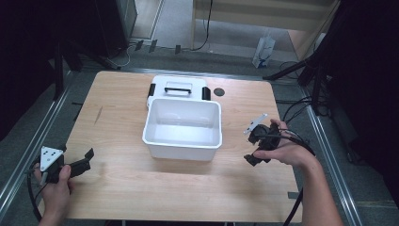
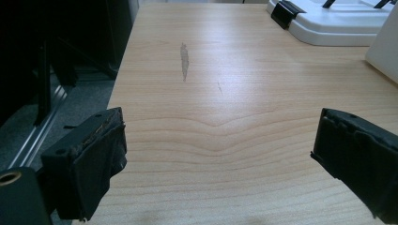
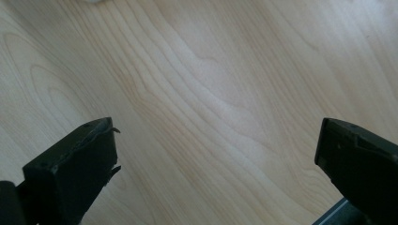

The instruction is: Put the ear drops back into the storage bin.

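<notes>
A white open bin (image 1: 181,151) stands at the middle of the wooden table (image 1: 122,188) and looks empty inside. Its white lid (image 1: 175,84), with a black handle and black latches, lies flat just behind it. My left gripper (image 1: 83,160) rests low at the table's front left, held in a hand, jaws open over bare wood. In the left gripper view, the left gripper (image 2: 219,138) faces the lid (image 2: 328,23) and a corner of the bin (image 2: 386,49). My right gripper (image 1: 251,148) hovers right of the bin, jaws wide open; the right gripper (image 3: 216,140) holds nothing above bare wood.
A round black grommet (image 1: 218,92) sits in the table behind the bin's right corner. A grey scuff (image 1: 98,114) marks the left side. Metal rails run along both table sides, and cables trail on the floor at the right.
</notes>
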A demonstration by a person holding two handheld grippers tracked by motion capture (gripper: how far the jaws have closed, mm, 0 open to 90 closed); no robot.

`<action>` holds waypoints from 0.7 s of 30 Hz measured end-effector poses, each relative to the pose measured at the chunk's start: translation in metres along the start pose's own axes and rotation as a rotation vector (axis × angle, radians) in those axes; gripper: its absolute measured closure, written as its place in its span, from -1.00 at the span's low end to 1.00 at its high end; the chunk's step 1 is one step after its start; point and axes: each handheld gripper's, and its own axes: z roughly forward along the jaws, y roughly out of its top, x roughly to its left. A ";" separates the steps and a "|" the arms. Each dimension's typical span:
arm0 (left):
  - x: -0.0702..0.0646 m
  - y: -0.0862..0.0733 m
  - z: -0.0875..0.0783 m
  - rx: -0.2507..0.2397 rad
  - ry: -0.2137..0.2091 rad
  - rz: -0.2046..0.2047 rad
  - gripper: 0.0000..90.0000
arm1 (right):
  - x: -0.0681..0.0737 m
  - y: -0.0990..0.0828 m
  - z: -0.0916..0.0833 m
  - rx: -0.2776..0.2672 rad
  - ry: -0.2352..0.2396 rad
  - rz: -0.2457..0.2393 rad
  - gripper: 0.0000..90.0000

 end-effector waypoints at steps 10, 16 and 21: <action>0.000 0.000 0.000 0.002 0.000 0.003 -0.92 | 0.001 -0.033 0.014 -0.036 0.003 0.081 -1.00; 0.000 0.000 0.000 0.001 0.002 0.005 -0.92 | 0.003 -0.057 0.023 -0.081 0.004 0.150 -1.00; -0.001 0.000 -0.001 0.002 0.003 0.004 -0.92 | 0.008 -0.079 0.031 -0.130 0.008 0.203 -1.00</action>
